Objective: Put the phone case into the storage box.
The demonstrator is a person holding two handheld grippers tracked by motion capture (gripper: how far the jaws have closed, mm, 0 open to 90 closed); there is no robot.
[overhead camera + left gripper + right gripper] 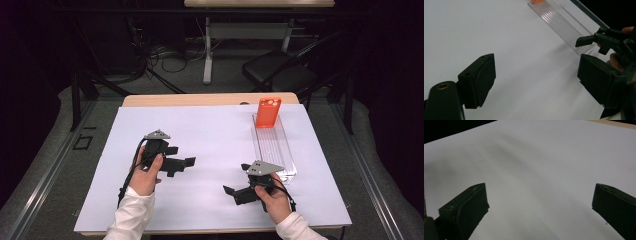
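Beyond the right hand-held gripper point(231, 192), just past its far side, lies the long clear ribbed plastic tray point(274, 145), its length running away toward the upright orange phone case point(268, 112). Both hand-held grippers gape empty; left hand-held gripper point(189, 162) sits farther off.

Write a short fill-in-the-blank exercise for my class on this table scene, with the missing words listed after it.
1. The phone case is coloured ____.
2. It stands at the far end of a clear ____.
3. The jaws of the left gripper and the right gripper both stand ____, with nothing between them.
4. The table is covered by a sheet coloured ____.

Missing words: orange; tray; open; white
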